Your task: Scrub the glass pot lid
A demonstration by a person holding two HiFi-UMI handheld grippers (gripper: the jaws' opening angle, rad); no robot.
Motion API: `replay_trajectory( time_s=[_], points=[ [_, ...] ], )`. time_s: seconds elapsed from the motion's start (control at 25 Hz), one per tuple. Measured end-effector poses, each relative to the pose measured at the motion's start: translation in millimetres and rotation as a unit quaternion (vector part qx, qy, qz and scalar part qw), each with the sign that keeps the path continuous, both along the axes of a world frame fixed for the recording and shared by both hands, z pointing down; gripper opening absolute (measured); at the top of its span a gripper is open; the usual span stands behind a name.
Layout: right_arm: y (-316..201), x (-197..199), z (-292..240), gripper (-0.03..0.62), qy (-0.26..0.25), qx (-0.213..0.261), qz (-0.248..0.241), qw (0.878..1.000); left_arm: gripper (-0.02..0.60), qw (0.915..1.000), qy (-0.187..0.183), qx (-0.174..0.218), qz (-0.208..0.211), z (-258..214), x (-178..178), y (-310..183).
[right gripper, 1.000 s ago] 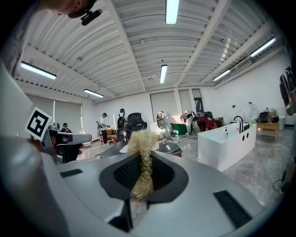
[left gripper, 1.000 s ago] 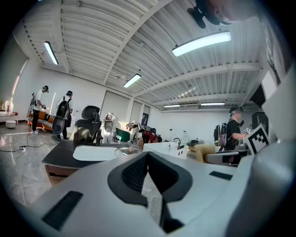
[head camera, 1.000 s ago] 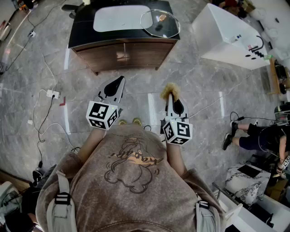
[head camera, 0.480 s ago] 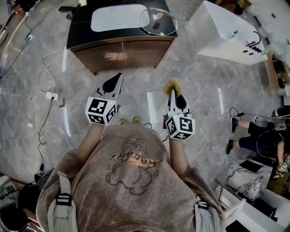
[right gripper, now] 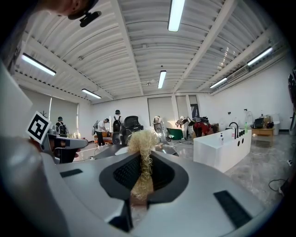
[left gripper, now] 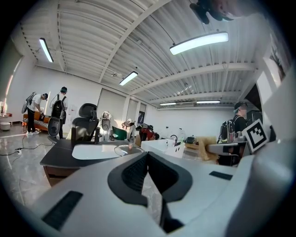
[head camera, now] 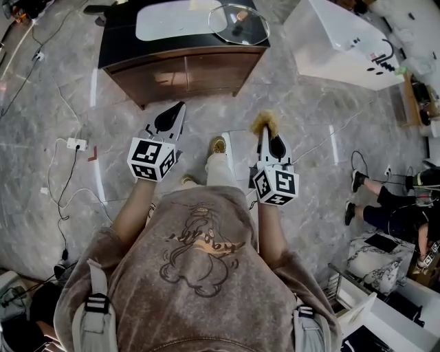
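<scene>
The glass pot lid (head camera: 240, 23) lies on the dark cabinet top (head camera: 117, 42), beside a white basin (head camera: 172, 20), far ahead of both grippers. In the left gripper view the lid (left gripper: 127, 149) shows small beyond the jaws. My left gripper (head camera: 180, 107) is held out level and shut, with nothing between its jaws (left gripper: 147, 155). My right gripper (head camera: 263, 132) is shut on a tan fibrous scrubber (head camera: 262, 122), whose tuft (right gripper: 143, 141) sticks out past the fingertips (right gripper: 144, 159).
The wooden cabinet (head camera: 179, 72) stands on a grey marble floor. A white tub unit (head camera: 337, 41) is at the right. A power strip and cables (head camera: 75, 143) lie at the left. A seated person (head camera: 392, 203) is at the far right. My foot (head camera: 218, 146) is forward.
The cabinet and lid have slid toward the top edge of the head view. One foot has stepped out ahead between the grippers. Both grippers keep the same pose and grip.
</scene>
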State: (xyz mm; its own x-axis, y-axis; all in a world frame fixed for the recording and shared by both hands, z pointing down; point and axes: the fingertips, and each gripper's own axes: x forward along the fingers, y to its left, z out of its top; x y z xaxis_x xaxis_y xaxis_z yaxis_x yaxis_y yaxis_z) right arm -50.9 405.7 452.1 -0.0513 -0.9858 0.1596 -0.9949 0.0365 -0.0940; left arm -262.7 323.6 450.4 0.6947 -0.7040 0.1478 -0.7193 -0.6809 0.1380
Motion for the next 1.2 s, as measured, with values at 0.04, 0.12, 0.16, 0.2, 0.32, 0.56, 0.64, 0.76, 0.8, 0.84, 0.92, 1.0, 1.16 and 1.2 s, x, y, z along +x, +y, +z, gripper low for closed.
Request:
replay_trajectory(
  time_s=[0.04, 0.12, 0.16, 0.2, 0.32, 0.56, 0.64, 0.76, 0.8, 0.84, 0.92, 1.0, 1.16, 1.2],
  points=[
    [-1.1, -0.7, 1.2, 0.046, -0.001, 0.0, 0.001, 1.0, 0.017, 1.0, -0.001, -0.001, 0.001, 1.9, -1.0, -0.9],
    [-5.1, -1.3, 4.2, 0.048, -0.001, 0.001, 0.003, 1.0, 0.017, 1.0, -0.001, -0.002, 0.003, 5.8, -1.7, -4.7],
    [-8.3, -1.1, 5.7, 0.048, -0.001, 0.002, 0.003, 1.0, 0.017, 1.0, -0.001, -0.002, 0.003, 7.4, -1.6, -7.8],
    [-12.3, -0.3, 7.0, 0.048, -0.001, 0.002, 0.004, 1.0, 0.017, 1.0, 0.0, -0.002, 0.004, 8.6, -1.0, -11.4],
    [-28.5, 5.5, 9.1, 0.048, -0.002, 0.005, 0.007, 1.0, 0.017, 1.0, -0.001, -0.001, 0.008, 11.3, 4.8, -26.2],
    [-71.8, 24.3, 9.4, 0.048, -0.005, 0.008, 0.013, 1.0, 0.017, 0.9998, -0.005, -0.008, 0.015, 16.5, 24.5, -69.3],
    [-87.7, 33.3, 10.5, 0.048, -0.006, 0.007, 0.015, 1.0, 0.017, 0.9998, -0.006, -0.007, 0.019, 16.3, 33.5, -85.7],
    [-114.3, 48.3, 14.4, 0.048, -0.009, 0.004, 0.019, 1.0, 0.017, 0.9997, -0.005, -0.002, 0.024, 15.3, 47.6, -112.8],
    [-124.1, 53.0, 15.5, 0.048, -0.01, 0.004, 0.019, 1.0, 0.017, 0.9997, -0.004, -0.002, 0.026, 15.3, 52.2, -122.4],
    [-134.0, 57.4, 16.5, 0.046, -0.011, 0.004, 0.018, 1.0, 0.017, 0.9996, -0.004, -0.002, 0.027, 15.5, 57.1, -131.9],
    [-153.7, 66.0, 18.8, 0.048, -0.013, 0.002, 0.016, 1.0, 0.017, 0.9996, -0.004, -0.006, 0.029, 15.9, 66.9, -151.3],
    [-173.5, 73.9, 21.4, 0.048, -0.015, -0.004, 0.011, 1.0, 0.017, 0.9996, -0.002, -0.012, 0.027, 15.9, 76.4, -172.5],
    [-213.2, 91.7, 20.3, 0.048, -0.02, -0.017, -0.003, 1.0, 0.017, 0.9996, -0.003, -0.02, 0.022, 11.1, 98.1, -213.7],
    [-223.4, 97.2, 18.7, 0.048, -0.021, -0.018, -0.007, 1.0, 0.017, 0.9996, 0.0, -0.021, 0.02, 9.2, 104.4, -223.3]
  ],
)
